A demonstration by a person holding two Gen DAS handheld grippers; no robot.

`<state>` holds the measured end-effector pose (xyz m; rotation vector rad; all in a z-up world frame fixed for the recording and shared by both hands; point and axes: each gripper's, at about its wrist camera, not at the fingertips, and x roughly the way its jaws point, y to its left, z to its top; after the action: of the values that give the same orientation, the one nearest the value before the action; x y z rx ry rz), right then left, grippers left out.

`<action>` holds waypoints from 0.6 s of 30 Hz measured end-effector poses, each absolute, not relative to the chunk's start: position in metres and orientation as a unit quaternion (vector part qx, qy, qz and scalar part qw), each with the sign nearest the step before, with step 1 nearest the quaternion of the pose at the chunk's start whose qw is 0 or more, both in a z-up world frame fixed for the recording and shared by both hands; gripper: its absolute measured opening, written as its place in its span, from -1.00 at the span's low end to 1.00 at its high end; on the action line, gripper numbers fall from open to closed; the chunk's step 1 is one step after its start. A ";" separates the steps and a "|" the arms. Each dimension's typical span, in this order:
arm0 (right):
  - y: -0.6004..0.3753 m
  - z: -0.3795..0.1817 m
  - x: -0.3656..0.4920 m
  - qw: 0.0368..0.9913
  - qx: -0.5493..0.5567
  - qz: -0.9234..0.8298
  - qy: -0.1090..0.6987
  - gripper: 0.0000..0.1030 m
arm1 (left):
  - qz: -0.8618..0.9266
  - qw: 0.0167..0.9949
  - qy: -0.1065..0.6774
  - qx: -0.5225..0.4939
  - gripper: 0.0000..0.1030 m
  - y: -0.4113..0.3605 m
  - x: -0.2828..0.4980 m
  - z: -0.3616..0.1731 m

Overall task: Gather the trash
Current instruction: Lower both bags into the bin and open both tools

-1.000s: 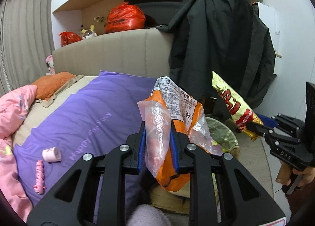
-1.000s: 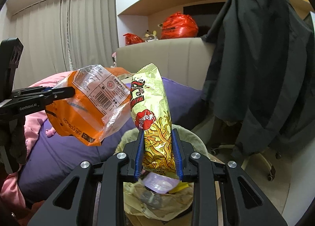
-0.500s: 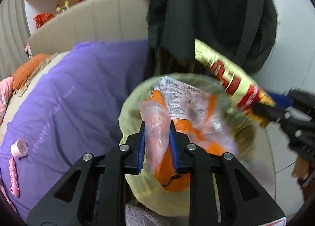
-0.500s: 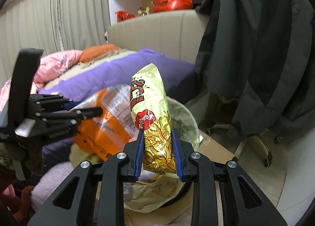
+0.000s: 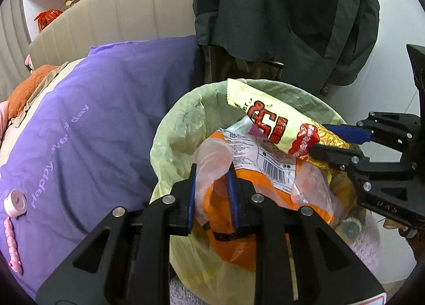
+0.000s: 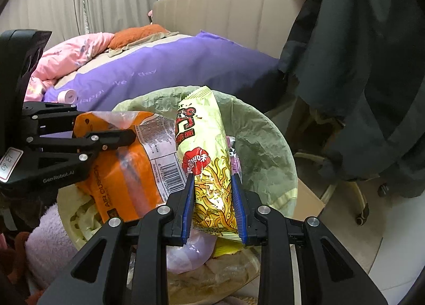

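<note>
The step in hand looks like the drop: both wrappers hang over the mouth of the trash bin (image 5: 170, 129), which is lined with a pale green bag. The left gripper (image 5: 211, 193) is clamped on a clear-and-orange plastic snack bag (image 5: 265, 172), pinching its crumpled clear end, with the bag's body sagging inside the bin's rim. The right gripper (image 6: 213, 198) is closed on a yellow noodle-snack packet (image 6: 202, 145), held near its lower end, its top pointing toward the bin's far rim. The two wrappers overlap, the yellow one lying across the orange one.

Next, each claw probably needs to spread so its wrapper falls inside the liner; the long yellow packet may catch on the rim.

Count: two grippers, two held wrappers, one bin. On the purple bedspread (image 5: 106, 108) lie one small pink cup (image 5: 16, 200) and one pink strip-shaped item (image 5: 12, 245), possibly trash to fetch.
</note>
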<state>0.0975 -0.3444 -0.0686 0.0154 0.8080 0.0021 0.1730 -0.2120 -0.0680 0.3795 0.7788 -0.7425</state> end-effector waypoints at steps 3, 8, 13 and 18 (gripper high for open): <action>-0.348 -0.070 0.099 0.919 0.013 -0.002 0.394 -0.49 | -0.352 0.843 0.364 0.179 -0.62 -0.218 0.175 -0.068; -0.355 -0.070 0.099 0.918 0.016 -0.011 0.396 -0.49 | -0.358 0.851 0.343 0.175 -0.63 -0.231 0.187 -0.060; -0.358 -0.076 0.105 0.915 0.017 -0.011 0.403 -0.49 | -0.361 0.850 0.338 0.182 -0.63 -0.234 0.192 -0.062; -0.355 -0.081 0.107 0.913 0.018 0.001 0.408 -0.49 | -0.369 0.839 0.360 0.177 -0.63 -0.222 0.189 -0.074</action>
<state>0.1068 -0.3553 -0.0815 0.0369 0.8405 0.0012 0.1890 -0.2222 -0.0741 0.3741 0.7616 -0.7794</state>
